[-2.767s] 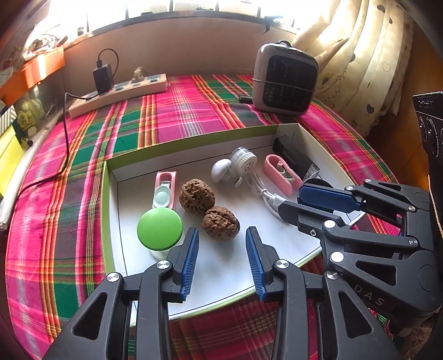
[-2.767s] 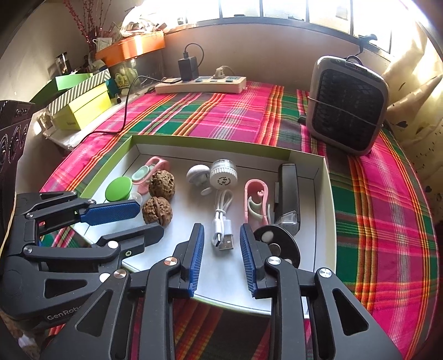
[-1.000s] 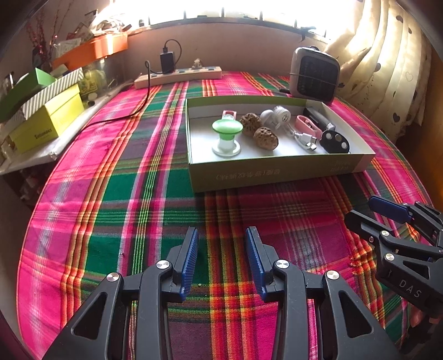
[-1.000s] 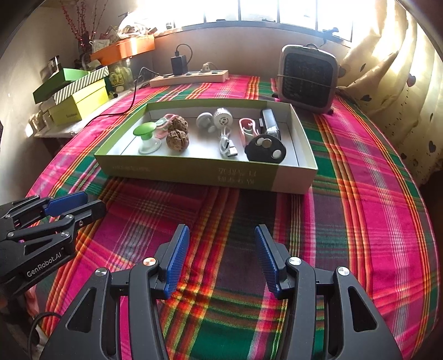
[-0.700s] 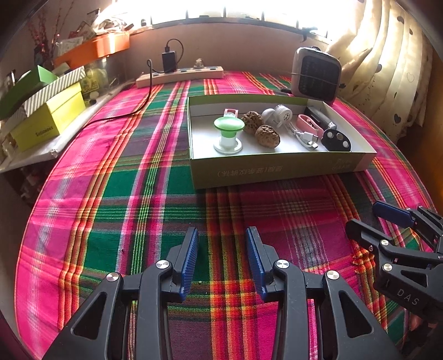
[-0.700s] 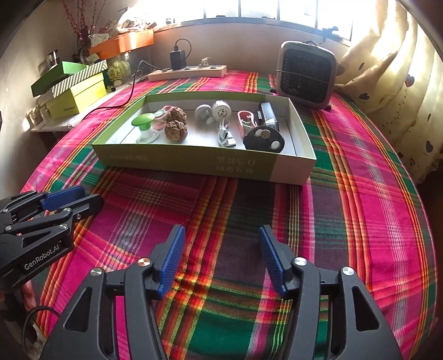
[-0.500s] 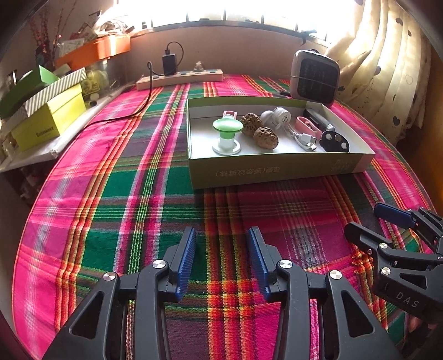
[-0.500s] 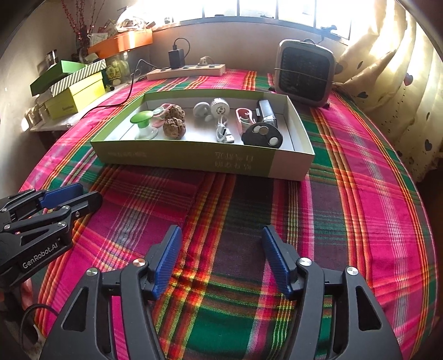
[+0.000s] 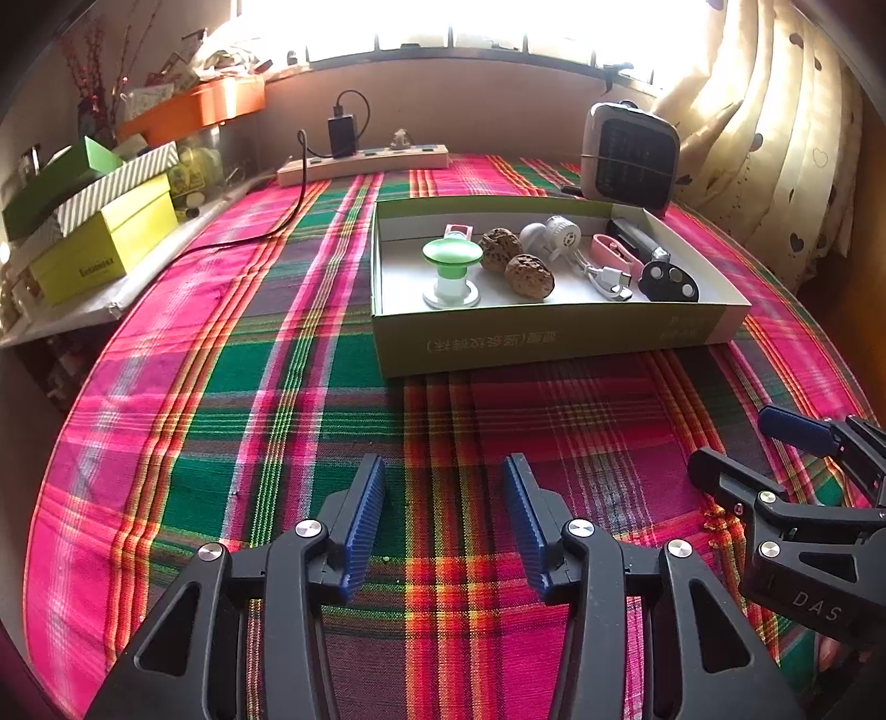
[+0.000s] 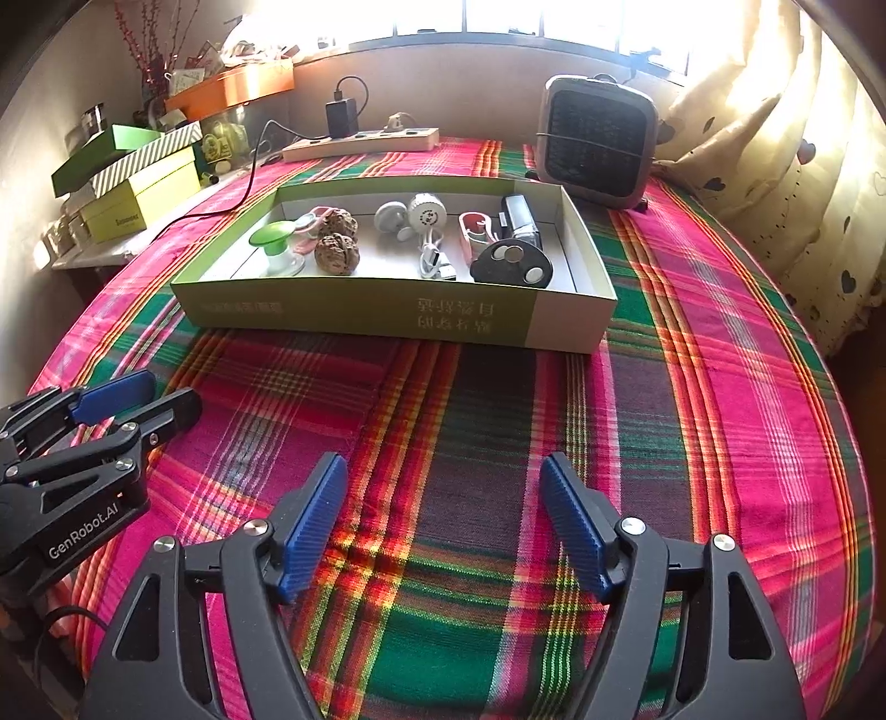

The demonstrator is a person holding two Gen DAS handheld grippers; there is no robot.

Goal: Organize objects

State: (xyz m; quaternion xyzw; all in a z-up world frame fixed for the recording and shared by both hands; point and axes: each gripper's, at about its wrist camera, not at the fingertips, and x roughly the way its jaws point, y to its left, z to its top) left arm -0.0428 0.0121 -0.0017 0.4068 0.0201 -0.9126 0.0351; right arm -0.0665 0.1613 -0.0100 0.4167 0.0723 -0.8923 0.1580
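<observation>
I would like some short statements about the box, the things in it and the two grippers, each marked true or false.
1. Two walnuts lie inside the box. True.
2. The left gripper holds the green knob. False: nothing is between its opening jaws, and the knob stands in the box.
3. The small heater stands in the box. False: it stands behind the box, on the tablecloth.
4. The right gripper is empty, above the cloth. True.

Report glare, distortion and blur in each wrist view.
Left wrist view: window blown out white, curtain glowing, fisheye bends the plaid tablecloth into a curve, corners black. Right wrist view: same washed-out window, box and its contents sharp, no motion blur.
</observation>
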